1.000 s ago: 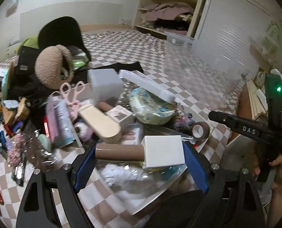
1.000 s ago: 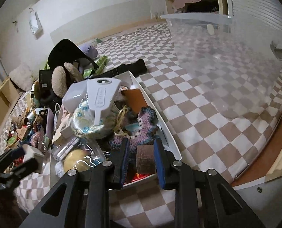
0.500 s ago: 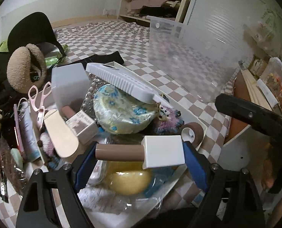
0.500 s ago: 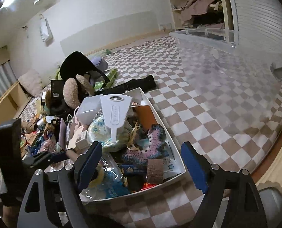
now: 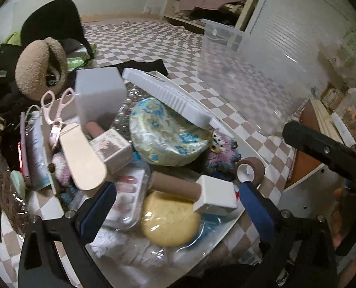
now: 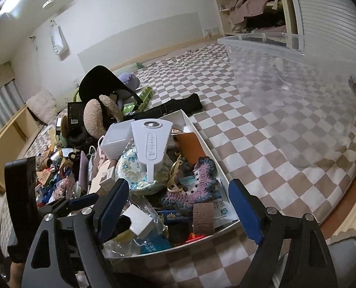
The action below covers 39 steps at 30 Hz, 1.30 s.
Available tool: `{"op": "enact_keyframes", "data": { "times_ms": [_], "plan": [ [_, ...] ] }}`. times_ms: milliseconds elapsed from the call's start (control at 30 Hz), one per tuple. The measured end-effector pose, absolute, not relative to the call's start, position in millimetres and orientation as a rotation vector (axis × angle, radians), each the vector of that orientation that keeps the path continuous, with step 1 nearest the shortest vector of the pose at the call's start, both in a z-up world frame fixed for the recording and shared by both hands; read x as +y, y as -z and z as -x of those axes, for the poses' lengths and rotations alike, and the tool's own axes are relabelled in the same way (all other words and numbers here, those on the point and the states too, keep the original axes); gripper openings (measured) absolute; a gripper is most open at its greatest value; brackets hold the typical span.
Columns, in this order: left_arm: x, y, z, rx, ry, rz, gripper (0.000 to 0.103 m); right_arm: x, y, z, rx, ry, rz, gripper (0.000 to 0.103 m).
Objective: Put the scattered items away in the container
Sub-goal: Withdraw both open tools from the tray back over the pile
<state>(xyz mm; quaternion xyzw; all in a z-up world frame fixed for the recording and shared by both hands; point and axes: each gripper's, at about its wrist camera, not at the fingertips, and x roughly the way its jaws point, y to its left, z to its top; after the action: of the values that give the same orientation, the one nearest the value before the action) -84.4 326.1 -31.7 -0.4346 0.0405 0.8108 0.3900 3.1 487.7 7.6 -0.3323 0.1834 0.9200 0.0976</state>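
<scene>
Left wrist view: the left claw (image 5: 178,206) is spread wide with nothing between its blue pads, and the brown-handled tool with a white block head (image 5: 214,195) lies just beyond them inside the white tray (image 5: 228,225), resting on a yellow sponge (image 5: 169,218) and a clear packet. Crowding the tray around it are a floral pouch (image 5: 163,134), a white ribbed comb-like piece (image 5: 170,98) lying across the pouch, a white box (image 5: 98,96), a small printed carton (image 5: 112,147), a crocheted purple toy (image 5: 222,152) and a brown tape roll (image 5: 250,171) near the tray's right edge. Pink scissors (image 5: 55,112) and a beige flat paddle (image 5: 82,160) lean over the tray's left edge, with fuzzy beige earmuffs (image 5: 40,68) and a black cap (image 5: 53,24) behind. From the right wrist view, the right claw (image 6: 180,213) is likewise spread and empty above the tray's near edge, the tape roll (image 6: 203,218) standing between its pads but untouched. More clutter is scattered left of the tray on the checkered bedspread (image 6: 238,151). A large clear plastic bin (image 6: 298,91) stands well apart to the right, and an open closet with clothes (image 6: 252,7) fills the far corner.
</scene>
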Motion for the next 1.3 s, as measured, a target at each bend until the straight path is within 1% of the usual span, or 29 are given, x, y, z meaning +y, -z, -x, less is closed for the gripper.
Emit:
{"op": "enact_keyframes", "data": {
  "times_ms": [33,167,633,1300],
  "plan": [
    [323.5,29.9,84.2,0.100,-2.068,1.099,0.103,487.4,-8.0,-4.7,0.558,-2.725,0.961,0.103],
    [310.7,20.0,83.5,0.079,-2.097,1.071,0.103,484.8,-10.8,-8.1,0.588,-2.733,0.916,0.103],
    [255.9,-7.1,73.6,0.023,-2.212,1.002,0.103,454.0,-20.8,-8.6,0.547,-2.780,0.909,0.103],
    [157.0,-25.6,58.1,-0.025,-2.418,0.956,0.103,384.6,-34.3,-12.5,0.410,-2.862,0.884,0.103]
  ]
}}
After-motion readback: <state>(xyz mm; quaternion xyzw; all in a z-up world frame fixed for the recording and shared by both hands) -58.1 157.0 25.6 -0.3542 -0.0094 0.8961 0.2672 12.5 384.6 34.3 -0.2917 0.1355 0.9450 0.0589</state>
